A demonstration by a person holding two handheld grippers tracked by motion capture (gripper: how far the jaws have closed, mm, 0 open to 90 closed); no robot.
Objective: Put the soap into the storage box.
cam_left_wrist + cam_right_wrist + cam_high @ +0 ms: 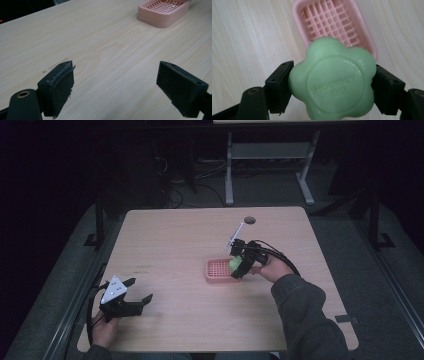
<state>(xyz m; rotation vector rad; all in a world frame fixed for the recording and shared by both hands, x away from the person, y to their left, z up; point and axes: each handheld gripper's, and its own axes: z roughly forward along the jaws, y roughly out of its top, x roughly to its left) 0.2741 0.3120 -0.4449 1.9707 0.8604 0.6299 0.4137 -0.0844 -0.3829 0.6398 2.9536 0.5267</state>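
Observation:
A pale green flower-shaped soap (332, 79) sits clamped between the two black jaws of my right gripper (332, 85), held just above the near end of a pink slatted soap dish (332, 20). From above, the right gripper (239, 264) and the green soap (234, 263) hang over the right end of the pink dish (216, 270) in the middle of the table. My left gripper (136, 291) rests open near the front left corner, jaws wide apart with bare wood between them (115, 82). The pink dish (162, 12) lies far ahead of it.
The light wooden table (175, 240) has a round cable hole (249, 220) near its back edge. Beyond the table, a metal frame stand (270, 165) and cables lie on the dark floor. Bare tabletop stretches between the two grippers.

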